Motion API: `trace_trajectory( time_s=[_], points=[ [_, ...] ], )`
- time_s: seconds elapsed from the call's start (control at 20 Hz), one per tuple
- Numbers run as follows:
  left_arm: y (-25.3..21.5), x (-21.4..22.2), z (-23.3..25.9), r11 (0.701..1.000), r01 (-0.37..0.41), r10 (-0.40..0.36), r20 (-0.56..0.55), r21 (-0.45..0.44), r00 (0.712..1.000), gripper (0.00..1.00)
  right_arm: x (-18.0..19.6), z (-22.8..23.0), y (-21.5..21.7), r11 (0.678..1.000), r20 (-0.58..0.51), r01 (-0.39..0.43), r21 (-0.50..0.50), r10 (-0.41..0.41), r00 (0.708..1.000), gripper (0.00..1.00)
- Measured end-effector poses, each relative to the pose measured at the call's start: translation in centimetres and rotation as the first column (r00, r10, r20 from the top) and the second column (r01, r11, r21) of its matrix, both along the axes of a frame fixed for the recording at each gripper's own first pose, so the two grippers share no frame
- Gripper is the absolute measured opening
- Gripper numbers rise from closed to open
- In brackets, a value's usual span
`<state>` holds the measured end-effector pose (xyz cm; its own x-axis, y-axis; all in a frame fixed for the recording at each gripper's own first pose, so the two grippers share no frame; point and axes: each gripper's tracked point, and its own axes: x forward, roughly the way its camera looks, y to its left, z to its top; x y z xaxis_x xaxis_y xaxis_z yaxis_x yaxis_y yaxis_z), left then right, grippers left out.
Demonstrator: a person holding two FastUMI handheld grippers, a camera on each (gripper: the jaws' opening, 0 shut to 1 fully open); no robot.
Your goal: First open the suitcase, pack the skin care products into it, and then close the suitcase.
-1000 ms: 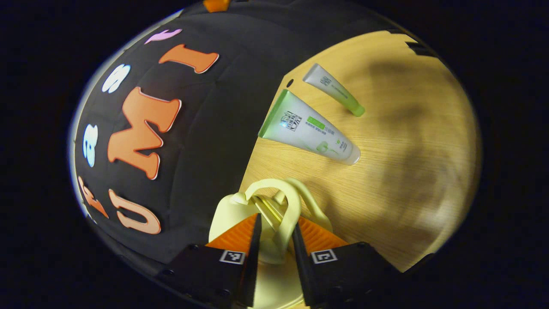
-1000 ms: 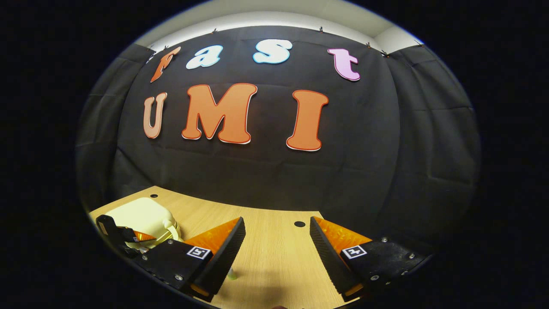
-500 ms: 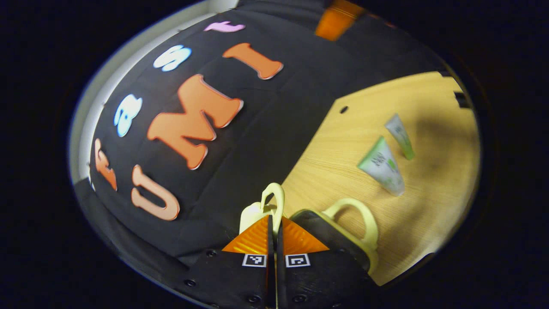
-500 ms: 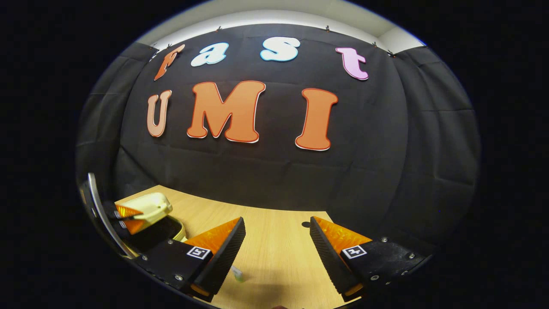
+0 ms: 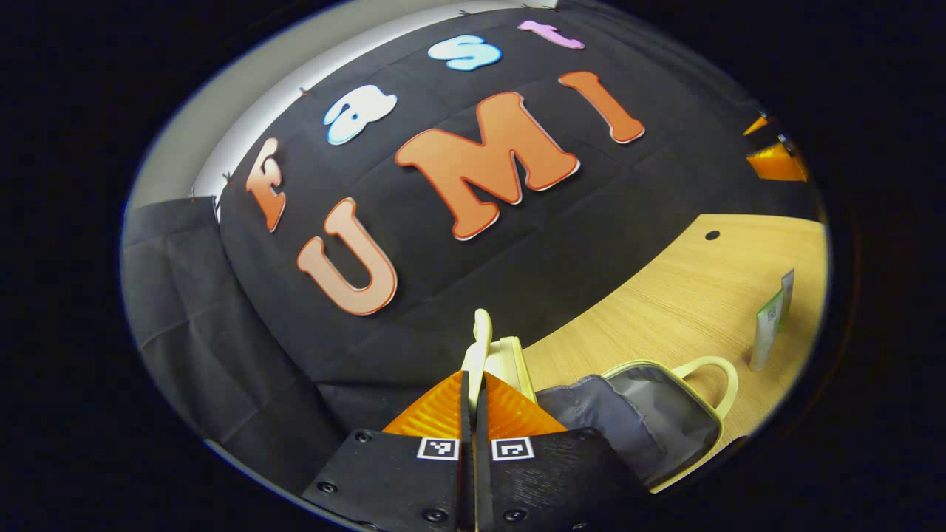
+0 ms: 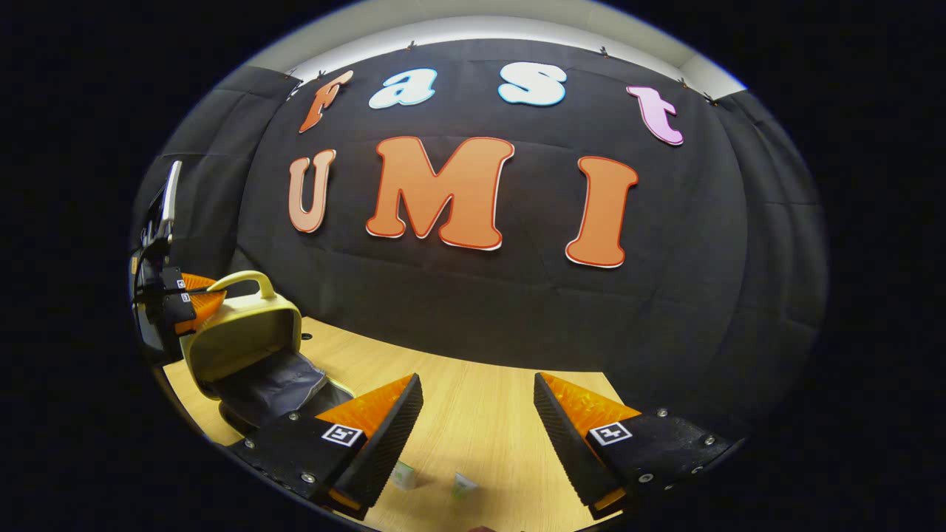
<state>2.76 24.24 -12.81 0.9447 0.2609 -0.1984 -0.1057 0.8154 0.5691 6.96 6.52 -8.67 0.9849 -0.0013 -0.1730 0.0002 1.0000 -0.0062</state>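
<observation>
On a wooden table (image 6: 480, 414), the left gripper (image 5: 474, 384) is pinched closed on the handle of the raised lid of a pale yellow suitcase (image 6: 244, 347), open with its dark lining showing, while the right gripper (image 6: 477, 421) hovers with fingers spread wide and empty above two skin care tubes (image 5: 768, 321) lying near the suitcase.

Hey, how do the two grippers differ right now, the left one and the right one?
The left gripper is shut on the handle of the suitcase lid, while the right gripper is open and holds nothing. The left one is raised beside the propped-up lid; the right one hangs over the bare wooden table, the tubes low between its fingers. Both carry square markers.
</observation>
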Motion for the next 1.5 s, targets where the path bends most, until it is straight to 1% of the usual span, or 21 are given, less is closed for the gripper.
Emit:
trace_trajectory(
  time_s=[0.15,0.25,0.3,0.4,0.5,0.6,0.8,0.9,1.05,1.15,1.2,1.25,1.3,1.35,1.4,1.45,1.5],
  points=[
    [4.7,0.2,0.4,0.995,-0.057,0.059,0.017,-0.083,0.998,0.02,0.2,0.2,1.9,1.000,0.003,-0.011,-0.010,0.011,1.000,0.96],
    [7.6,-0.4,0.0,0.986,-0.082,0.086,0.024,-0.142,0.996,0.02,0.2,0.2,2.9,1.000,0.004,-0.010,-0.019,0.010,1.000,0.95],
    [9.2,-0.8,-0.3,0.983,-0.097,0.101,0.021,-0.154,0.995,0.02,0.3,0.3,3.3,1.000,0.005,-0.007,-0.024,0.007,1.000,0.95],
    [12.8,-1.1,-1.8,0.979,-0.143,0.141,-0.021,-0.145,0.990,0.02,0.5,0.3,4.3,1.000,0.004,0.007,-0.030,-0.007,1.000,0.96],
    [16.2,-1.7,-3.1,0.972,-0.166,0.162,-0.034,-0.166,0.986,0.02,0.8,0.1,5.3,1.000,-0.002,0.014,-0.026,-0.014,1.000,0.95],
    [19.2,-2.2,-4.5,0.965,-0.190,0.180,-0.071,-0.180,0.981,0.02,1.1,0.3,6.3,0.999,-0.005,0.024,-0.022,-0.025,1.000,0.96],
    [24.4,-3.7,-9.1,0.961,-0.233,0.208,-0.171,-0.148,0.963,0.02,0.8,0.0,7.7,0.998,-0.015,0.048,-0.034,-0.049,0.999,0.96],
    [26.9,-4.6,-12.1,0.947,-0.269,0.228,-0.222,-0.174,0.948,0.02,0.6,-0.1,8.0,0.997,-0.023,0.060,-0.046,-0.061,0.998,0.96],
    [29.6,-5.5,-17.9,0.917,-0.324,0.248,-0.304,-0.233,0.920,0.02,0.1,-0.4,8.2,0.997,-0.042,0.070,-0.043,-0.072,0.997,0.96],
    [30.5,-6.3,-20.7,0.885,-0.376,0.268,-0.361,-0.273,0.893,0.02,-0.5,-0.3,7.8,0.995,-0.049,0.083,-0.055,-0.085,0.995,0.96],
    [30.7,-6.7,-21.6,0.871,-0.408,0.290,-0.384,-0.273,0.877,0.09,-0.8,-0.3,7.4,0.994,-0.048,0.091,-0.068,-0.094,0.994,0.96],
    [30.6,-6.8,-22.1,0.860,-0.423,0.302,-0.385,-0.285,0.872,0.12,-0.9,-0.3,6.9,0.992,-0.047,0.098,-0.082,-0.103,0.994,0.96],
    [30.7,-7.3,-21.8,0.855,-0.443,0.333,-0.370,-0.268,0.867,0.13,-1.2,-0.4,6.5,0.990,-0.050,0.107,-0.095,-0.112,0.992,0.95],
    [30.9,-6.8,-21.3,0.862,-0.444,0.352,-0.340,-0.247,0.872,0.17,-1.4,-0.7,6.0,0.988,-0.059,0.112,-0.103,-0.118,0.991,0.96],
    [30.4,-6.3,-20.9,0.871,-0.426,0.345,-0.313,-0.244,0.885,0.25,-1.6,-0.9,5.5,0.988,-0.067,0.116,-0.107,-0.123,0.990,0.96],
    [29.6,-5.9,-20.1,0.880,-0.412,0.341,-0.291,-0.235,0.894,0.25,-1.8,-1.1,5.0,0.987,-0.073,0.121,-0.108,-0.129,0.989,0.96],
    [28.3,-5.9,-19.3,0.891,-0.395,0.329,-0.280,-0.223,0.902,0.42,-2.0,-1.2,4.6,0.987,-0.079,0.123,-0.107,-0.131,0.988,0.96]
  ],
)
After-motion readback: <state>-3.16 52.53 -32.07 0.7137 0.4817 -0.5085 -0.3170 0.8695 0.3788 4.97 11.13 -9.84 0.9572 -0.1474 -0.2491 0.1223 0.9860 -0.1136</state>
